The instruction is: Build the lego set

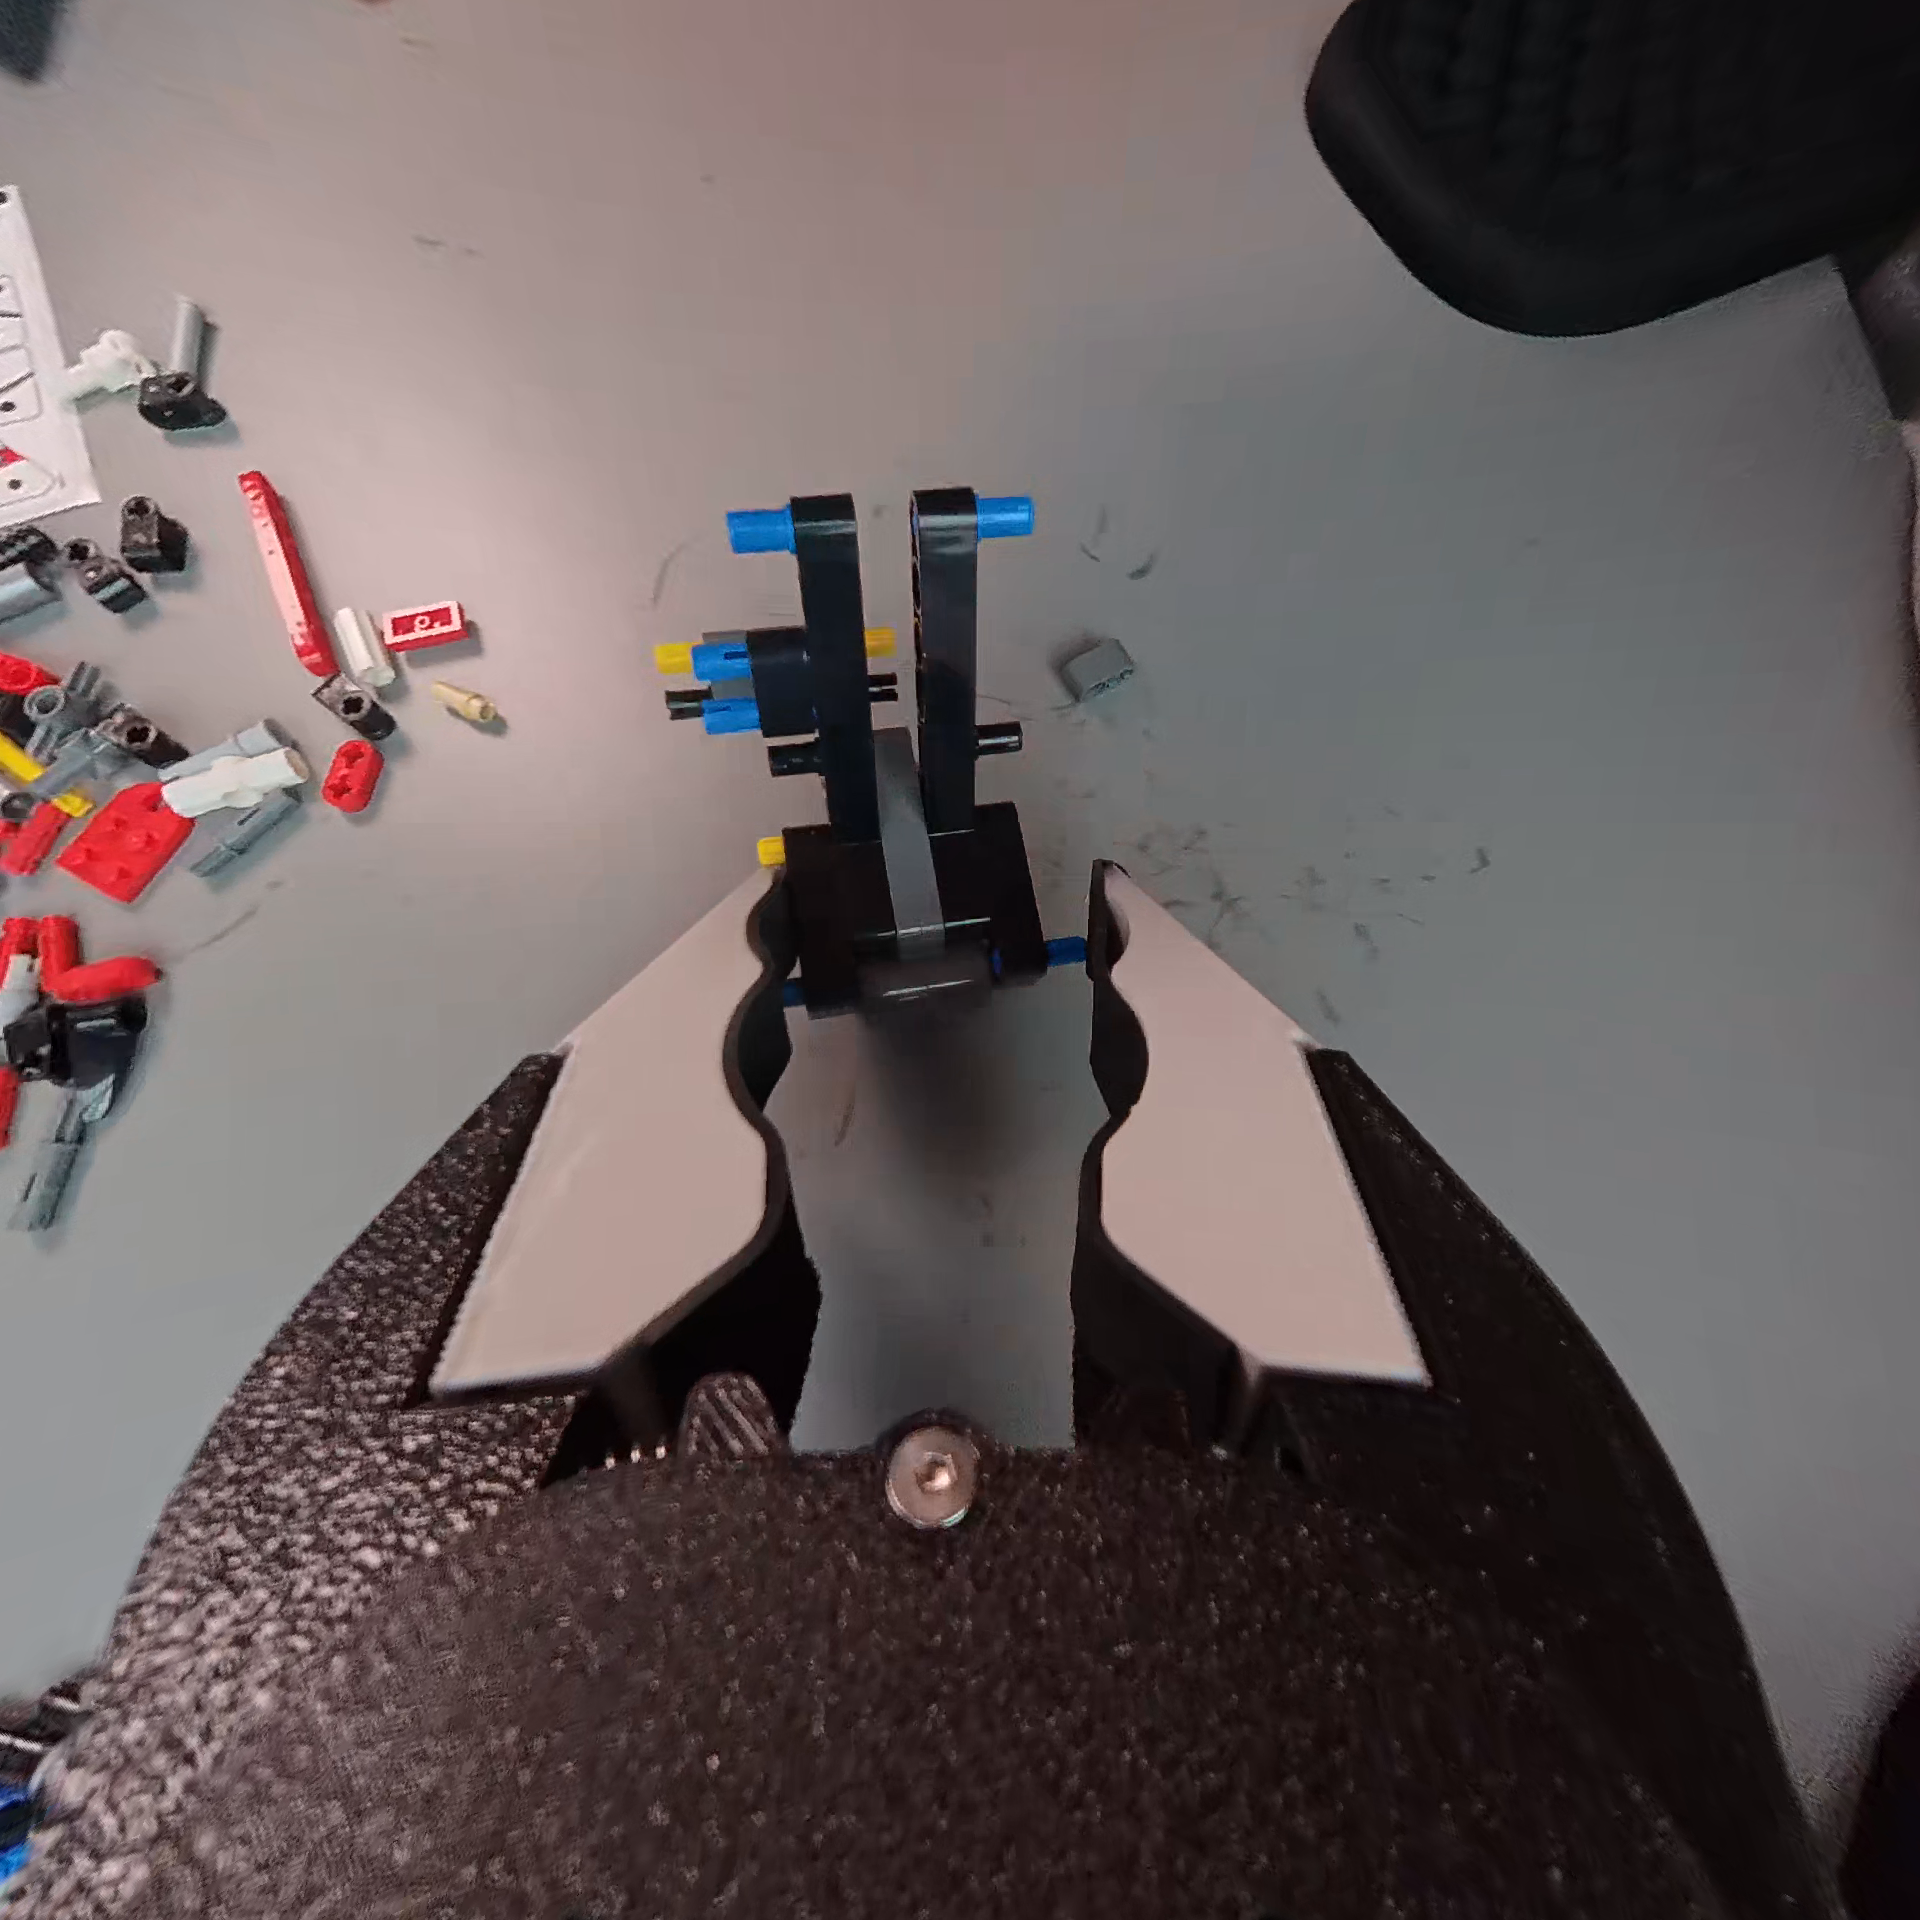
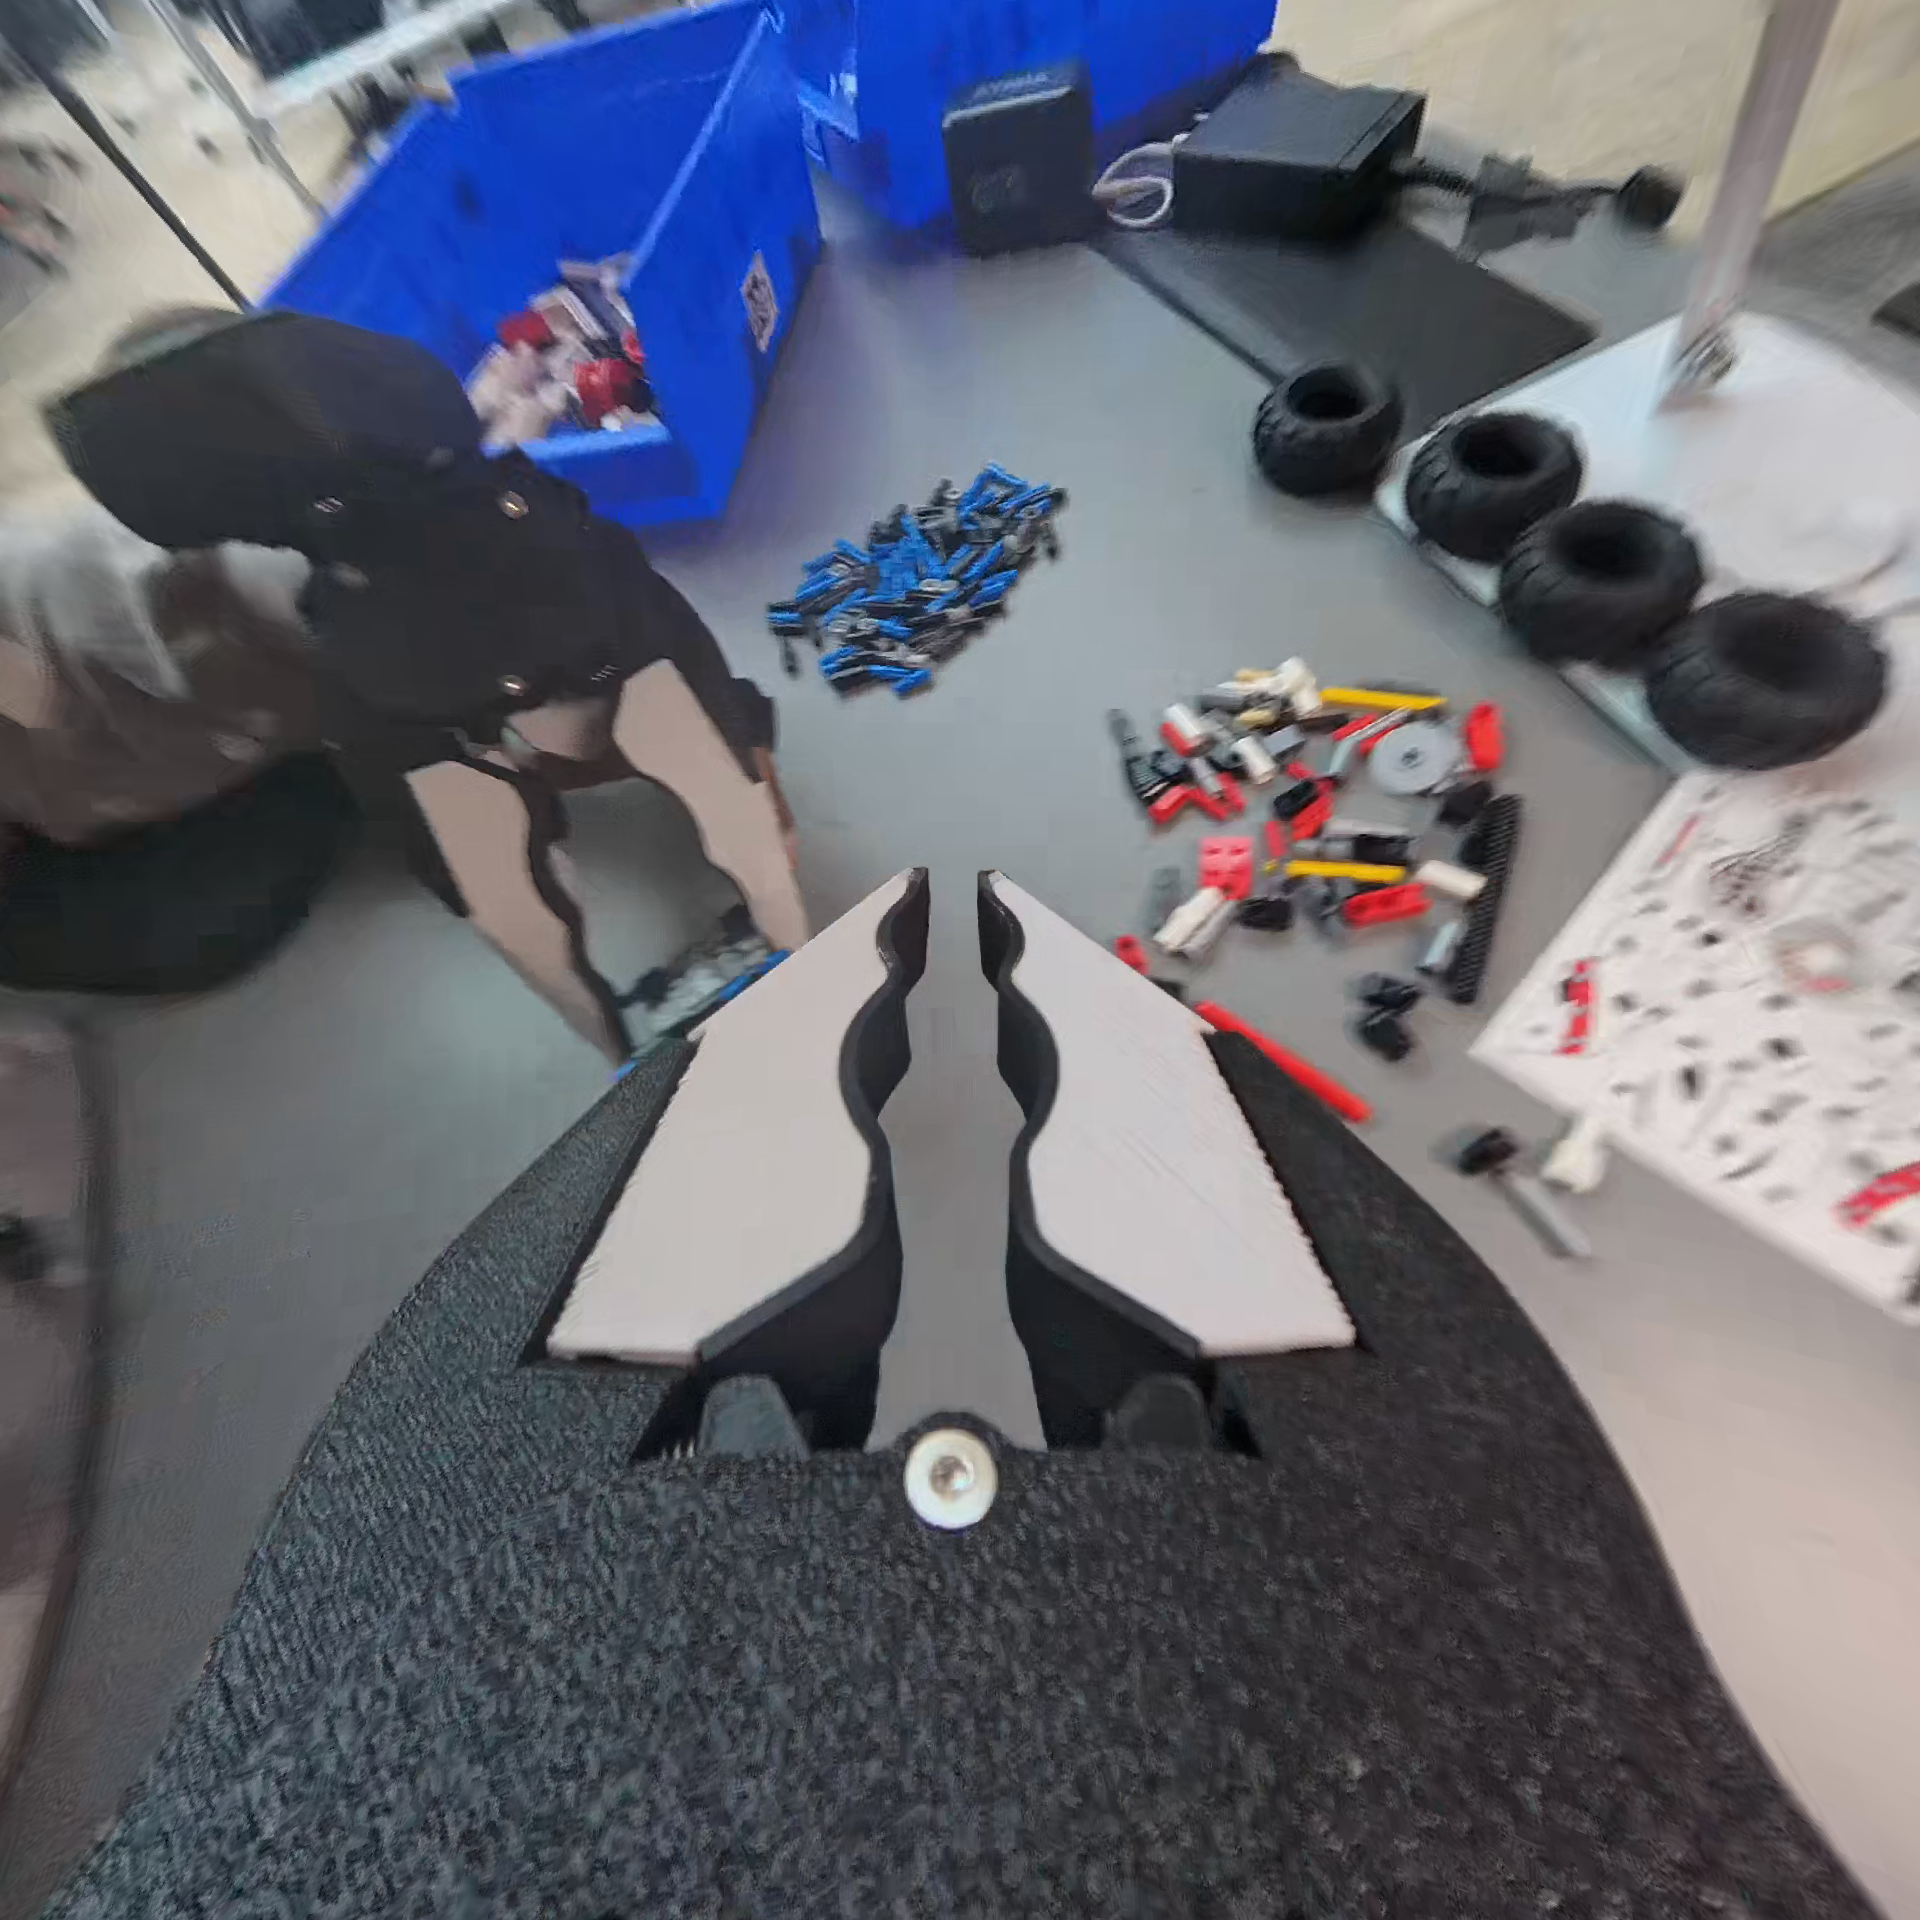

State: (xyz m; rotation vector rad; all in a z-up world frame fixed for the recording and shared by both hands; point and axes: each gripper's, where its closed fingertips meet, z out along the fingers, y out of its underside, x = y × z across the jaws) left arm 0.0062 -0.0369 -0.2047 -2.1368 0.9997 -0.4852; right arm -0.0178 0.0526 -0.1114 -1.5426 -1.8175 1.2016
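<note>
The left claw (image 1: 930,920) brackets the base of the black-and-grey assembly (image 1: 883,727) on the grey surface (image 1: 1351,623), jaws apart and seemingly steadying it, while the right claw (image 2: 953,883), nearly closed and empty, hovers near the loose parts (image 2: 1340,821), probably for selection.

A grey table (image 2: 1039,343) carries loose bricks (image 2: 1320,821), blue pins (image 2: 914,582), four tyres (image 2: 1600,582) and a partial assembly (image 1: 883,727).
</note>
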